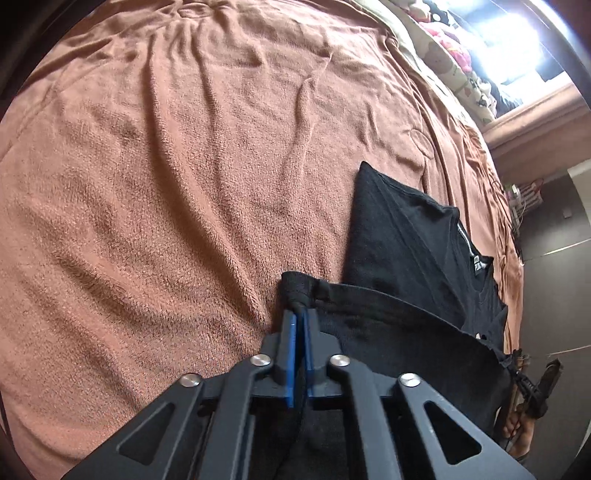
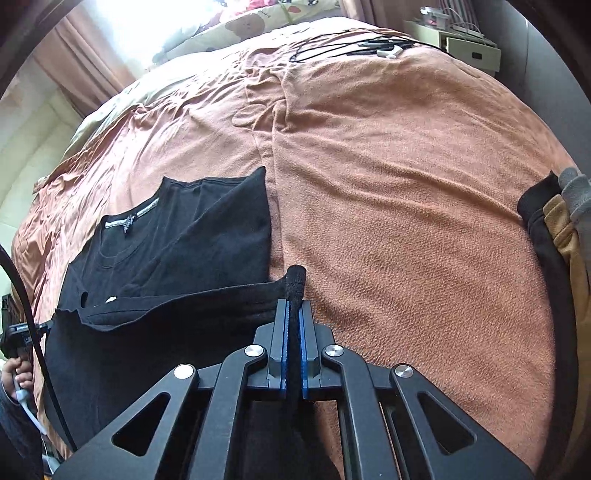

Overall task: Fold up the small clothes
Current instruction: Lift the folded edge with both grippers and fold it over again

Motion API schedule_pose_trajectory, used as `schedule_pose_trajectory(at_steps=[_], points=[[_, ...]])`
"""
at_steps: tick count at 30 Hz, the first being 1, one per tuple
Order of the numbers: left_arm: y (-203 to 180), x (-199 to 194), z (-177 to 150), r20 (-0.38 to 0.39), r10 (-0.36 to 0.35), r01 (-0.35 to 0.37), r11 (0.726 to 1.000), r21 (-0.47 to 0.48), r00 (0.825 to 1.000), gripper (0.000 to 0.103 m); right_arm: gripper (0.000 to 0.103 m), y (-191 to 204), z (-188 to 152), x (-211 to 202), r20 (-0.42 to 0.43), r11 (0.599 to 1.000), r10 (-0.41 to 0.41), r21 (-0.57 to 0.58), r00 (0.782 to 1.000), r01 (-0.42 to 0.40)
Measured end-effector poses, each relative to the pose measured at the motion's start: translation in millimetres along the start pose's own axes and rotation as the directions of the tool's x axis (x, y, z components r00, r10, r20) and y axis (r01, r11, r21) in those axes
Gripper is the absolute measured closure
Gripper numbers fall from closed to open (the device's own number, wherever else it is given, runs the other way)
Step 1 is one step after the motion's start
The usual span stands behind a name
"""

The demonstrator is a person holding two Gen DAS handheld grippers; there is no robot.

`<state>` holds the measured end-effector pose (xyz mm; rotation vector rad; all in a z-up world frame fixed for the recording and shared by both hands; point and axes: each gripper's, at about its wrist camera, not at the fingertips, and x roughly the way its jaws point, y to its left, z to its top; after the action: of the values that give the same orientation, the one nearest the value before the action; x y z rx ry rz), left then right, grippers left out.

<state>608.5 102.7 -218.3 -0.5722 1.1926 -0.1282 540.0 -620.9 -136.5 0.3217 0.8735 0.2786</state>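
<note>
black shirt (image 2: 177, 236) part-folded; left gripper (image 1: 299, 314) & right gripper (image 2: 294, 306) both clamp its hem.

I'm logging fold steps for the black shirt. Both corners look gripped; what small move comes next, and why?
Probably carry both tongs forward together, laying the lifted hem toward the collar. The left tongs and right tongs are each shut on a hem corner of the black shirt, its edge stretched between them above the brown blanket.

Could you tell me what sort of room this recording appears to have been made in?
Most likely a bedroom. The black shirt lies on a bed under a brown blanket, a patterned quilt is bunched by the bright window, and a small cabinet stands beside the bed.
</note>
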Motion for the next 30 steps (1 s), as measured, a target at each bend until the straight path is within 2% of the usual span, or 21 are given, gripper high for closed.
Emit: schedule_pose_trajectory(at_steps=[4,8,10,14,18,23,30], points=[[-14.5,-25.6,-0.9,0.074,-0.005,0.001,0.999,0.055,0.997,0.102,0.102,0.3,2.6,-17.8,0.034,1.000,0.021,-0.011,0.999,-0.020],[-32.3,-54.9,0.9,0.138,-0.024,0.011,0.995,0.098,0.990,0.102,0.102,10.8,3.4,-38.8,0.078,0.999,0.006,-0.048,0.997,-0.003],[-43.7,-67.9,2.8,0.166,-0.013,-0.007,0.993,0.122,0.986,0.102,0.103,15.2,3.3,-50.9,0.107,0.999,0.010,-0.050,0.994,-0.004],[-64.1,-94.8,6.9,0.241,0.010,-0.052,0.984,0.170,0.971,0.102,0.103,19.3,7.0,-78.9,0.179,0.999,0.005,-0.044,0.984,0.003],[-77.2,-112.9,17.9,0.287,0.003,-0.057,0.982,0.178,0.958,0.102,0.103,22.7,14.4,-99.1,0.221,0.999,0.004,-0.043,0.975,0.005],[-88.6,-120.4,33.6,0.324,0.003,-0.067,0.980,0.187,0.946,0.102,0.103,28.9,26.2,-106.2,0.244,0.999,-0.004,-0.050,0.970,0.016],[-101.1,-110.6,57.6,0.355,0.034,-0.108,0.976,0.191,0.934,0.102,0.103,37.1,55.0,-90.0,0.237,0.997,-0.028,-0.060,0.971,0.043]])
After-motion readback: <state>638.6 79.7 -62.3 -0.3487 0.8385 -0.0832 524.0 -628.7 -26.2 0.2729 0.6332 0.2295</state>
